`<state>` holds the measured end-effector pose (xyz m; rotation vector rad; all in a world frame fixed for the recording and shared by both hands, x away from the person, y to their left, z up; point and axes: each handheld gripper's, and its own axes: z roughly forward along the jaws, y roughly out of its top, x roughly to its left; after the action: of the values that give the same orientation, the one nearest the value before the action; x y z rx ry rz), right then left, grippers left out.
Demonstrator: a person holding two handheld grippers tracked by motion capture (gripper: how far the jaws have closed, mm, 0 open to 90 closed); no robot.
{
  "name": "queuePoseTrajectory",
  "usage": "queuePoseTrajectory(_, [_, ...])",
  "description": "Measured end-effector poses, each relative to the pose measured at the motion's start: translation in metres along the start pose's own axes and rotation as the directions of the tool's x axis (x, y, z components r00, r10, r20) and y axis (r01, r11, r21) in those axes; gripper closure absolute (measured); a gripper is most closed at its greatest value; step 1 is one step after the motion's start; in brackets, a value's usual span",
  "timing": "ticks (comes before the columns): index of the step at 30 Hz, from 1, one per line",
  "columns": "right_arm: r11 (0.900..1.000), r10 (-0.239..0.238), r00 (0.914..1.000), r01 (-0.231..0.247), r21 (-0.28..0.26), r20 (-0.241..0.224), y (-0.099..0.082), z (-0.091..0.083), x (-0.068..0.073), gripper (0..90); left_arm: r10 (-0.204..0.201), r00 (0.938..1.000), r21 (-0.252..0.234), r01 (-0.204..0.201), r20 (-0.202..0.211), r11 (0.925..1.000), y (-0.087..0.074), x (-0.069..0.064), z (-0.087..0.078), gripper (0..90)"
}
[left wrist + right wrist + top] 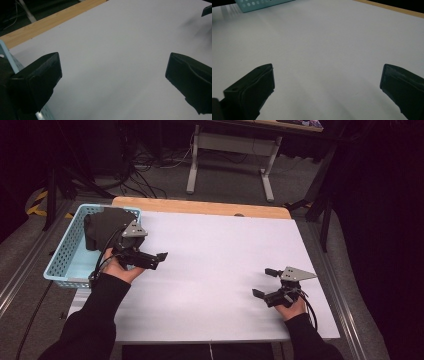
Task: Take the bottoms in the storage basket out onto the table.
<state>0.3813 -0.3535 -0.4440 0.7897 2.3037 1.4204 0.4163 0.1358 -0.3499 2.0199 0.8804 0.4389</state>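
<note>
A person's two hand-held grippers hover over a white table sheet. The left gripper sits just beside a light blue perforated basket at the table's left edge, jaws spread wide with nothing between them. A black bundle lies inside the basket, at its far end. The right gripper hangs well apart at the sheet's near right, its jaws likewise wide and empty. A wooden table edge borders the far side.
</note>
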Motion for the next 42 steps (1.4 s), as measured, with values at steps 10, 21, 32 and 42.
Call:
queuePoseTrajectory(10, [1.0000,-0.001,1.0000,0.001,0.000,0.000,0.000,0.000,0.000,0.2,-0.014,0.9996,0.012,0.014,-0.024,0.9998,0.000,0.014,-0.007,1.8])
queuePoseTrajectory(21, [1.0000,-0.001,1.0000,0.001,0.000,-0.001,0.000,0.000,0.000,0.2,-0.041,0.9982,0.021,0.042,-0.042,0.9989,-0.005,0.034,-0.009,2.4])
queuePoseTrajectory(32, [1.0000,-0.003,1.0000,0.003,0.000,-0.003,0.000,0.000,0.000,0.2,-0.088,0.9920,0.039,0.092,-0.091,0.9950,-0.015,0.055,-0.018,2.6])
queuePoseTrajectory(42, [1.0000,-0.010,0.9999,0.010,0.000,-0.003,0.000,0.000,0.001,0.2,-0.112,0.9836,0.051,0.121,-0.141,0.9914,-0.022,0.067,-0.028,2.2])
